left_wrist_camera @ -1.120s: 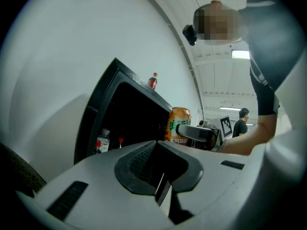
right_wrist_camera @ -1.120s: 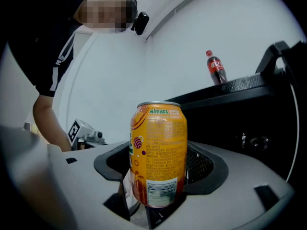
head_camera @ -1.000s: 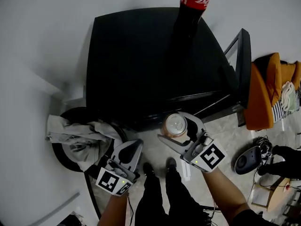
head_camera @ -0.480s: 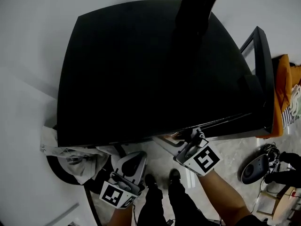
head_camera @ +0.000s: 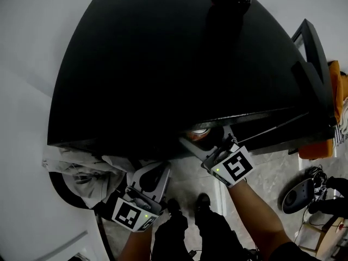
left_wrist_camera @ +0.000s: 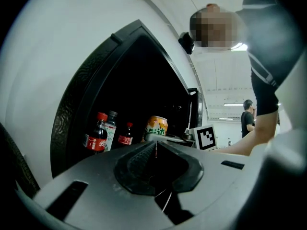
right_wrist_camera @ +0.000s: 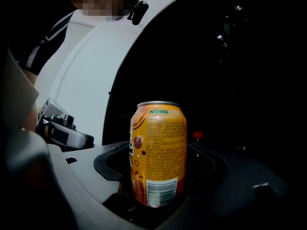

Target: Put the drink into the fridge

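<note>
One orange can (right_wrist_camera: 158, 152) (labelled MIRINDA) sits clamped in the right gripper (head_camera: 206, 138); left gripper (left_wrist_camera: 156, 145) closed, empty

Likely an office or lab: strip ceiling lights (left_wrist_camera: 234, 104), a bystander (left_wrist_camera: 248, 120) beyond.

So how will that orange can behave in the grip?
The orange can looks rigid but thin-walled, so a hard squeeze could dent it. Its smooth, round side may slip or twist in the right gripper.
</note>
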